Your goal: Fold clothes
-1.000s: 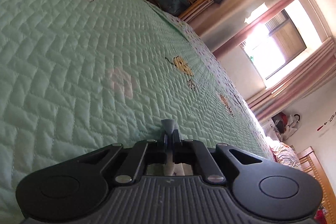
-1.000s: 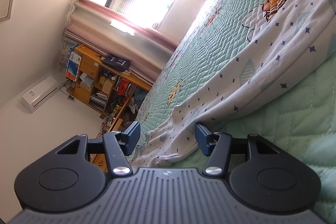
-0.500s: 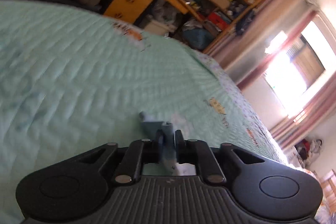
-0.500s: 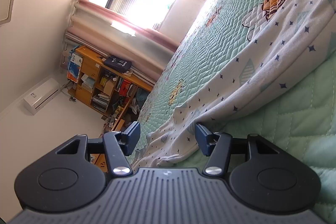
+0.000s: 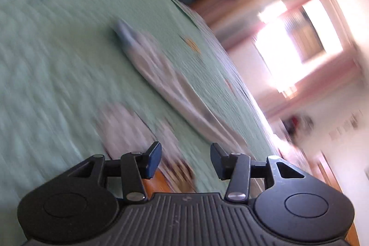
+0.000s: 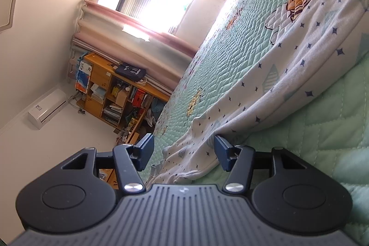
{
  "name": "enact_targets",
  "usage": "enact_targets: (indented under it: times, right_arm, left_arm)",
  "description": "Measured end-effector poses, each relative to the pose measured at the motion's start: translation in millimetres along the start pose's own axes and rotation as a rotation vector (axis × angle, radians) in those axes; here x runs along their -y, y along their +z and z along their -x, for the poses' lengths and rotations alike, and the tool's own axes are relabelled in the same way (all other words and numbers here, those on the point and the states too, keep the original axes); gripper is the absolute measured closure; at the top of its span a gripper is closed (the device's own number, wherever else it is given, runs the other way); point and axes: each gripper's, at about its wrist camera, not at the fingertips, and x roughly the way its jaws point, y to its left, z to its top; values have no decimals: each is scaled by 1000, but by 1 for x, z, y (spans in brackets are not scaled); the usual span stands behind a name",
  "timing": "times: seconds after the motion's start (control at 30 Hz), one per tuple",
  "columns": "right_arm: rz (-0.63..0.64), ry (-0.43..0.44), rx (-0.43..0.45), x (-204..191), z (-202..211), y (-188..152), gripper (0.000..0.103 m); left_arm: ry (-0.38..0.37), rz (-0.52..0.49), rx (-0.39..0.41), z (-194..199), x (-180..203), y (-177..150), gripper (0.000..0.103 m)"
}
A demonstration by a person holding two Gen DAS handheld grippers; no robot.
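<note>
A white garment with small dark stars (image 6: pixel 272 84) lies stretched over the green quilted bedspread (image 6: pixel 318 130). Its crumpled near end reaches between the fingers of my right gripper (image 6: pixel 183 151), which stands open around it without pinching. In the blurred left wrist view the same garment (image 5: pixel 175 84) runs as a long pale strip across the bedspread (image 5: pixel 57 61), ending in a bluish-grey cuff (image 5: pixel 123 32) at its far end. My left gripper (image 5: pixel 185 159) is open with nothing between its fingers, raised above the bed.
A wooden shelf unit (image 6: pixel 115 93) full of books and boxes stands beyond the bed's far edge, under a curtained bright window (image 6: pixel 156 1). An air-conditioner unit (image 6: pixel 47 108) hangs on the wall. Bee pictures (image 6: pixel 297 1) decorate the bedspread.
My left gripper was shut on the garment's bluish cuff; it has opened, let the cuff drop onto the bed, and swung back quickly. The right gripper has stayed open and still.
</note>
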Motion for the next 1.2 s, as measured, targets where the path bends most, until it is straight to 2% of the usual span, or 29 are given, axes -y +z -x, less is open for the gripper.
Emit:
enact_targets:
  times: [0.13,0.2,0.23,0.3,0.33,0.4,0.47,0.53,0.63,0.7,0.73,0.8,0.87,0.9,0.93,0.97,1.0,1.1,1.2]
  right_arm:
    - [-105,-16,0,-2,14,0,44]
    - [-153,-49,-19,-17,35,-10,44]
    - [-142,-53,-38,-29,49,-19,44]
    - [-78,-59,-99,-54,80,-41,40]
    - [-46,-65,-132,-65,97,-53,36]
    - [-25,-113,-227,-78,128,-76,33]
    - [-32,-178,-307,-83,152,-96,33]
    - [-52,-219,-338,-82,166,-109,34]
    - [-144,-218,-325,-74,172,-114,34]
    - [-173,-219,-327,-69,165,-116,34]
    - [-171,-222,-330,-70,161,-117,34]
    - [-155,-234,-331,-73,156,-120,35]
    - [-140,-259,-330,-74,155,-122,50]
    - [-142,-282,-333,-73,154,-124,69]
    - [-154,-305,-334,-70,155,-125,84]
    - [-174,-315,-327,-67,157,-126,88]
    - [-195,-311,-317,-65,160,-127,89]
    - [-206,-286,-307,-62,167,-131,82]
    - [-203,-280,-304,-63,168,-132,78]
  left_arm:
    - [-118,-111,-217,-6,36,-50,47]
    - [-180,-91,-310,-8,38,-65,44]
    - [-211,-81,-357,-8,39,-72,41]
    - [-273,-26,-436,-13,35,-86,28]
    - [-297,6,-463,-15,33,-92,28]
    - [-306,37,-464,-18,30,-97,28]
    - [-332,122,-468,-25,22,-99,28]
    - [-340,164,-476,-31,17,-103,29]
    - [-320,181,-488,-37,14,-111,40]
    - [-302,202,-490,-39,12,-117,55]
    - [-294,216,-487,-39,9,-120,59]
    - [-280,236,-479,-37,2,-125,77]
    - [-262,252,-468,-36,-5,-129,90]
    - [-257,262,-463,-36,-7,-131,93]
    - [-253,267,-460,-35,-8,-130,93]
    - [-249,267,-456,-33,-8,-129,93]
    - [-239,247,-451,-31,-6,-126,87]
    - [-198,163,-443,-20,4,-112,69]
    - [-141,79,-442,-14,16,-101,62]
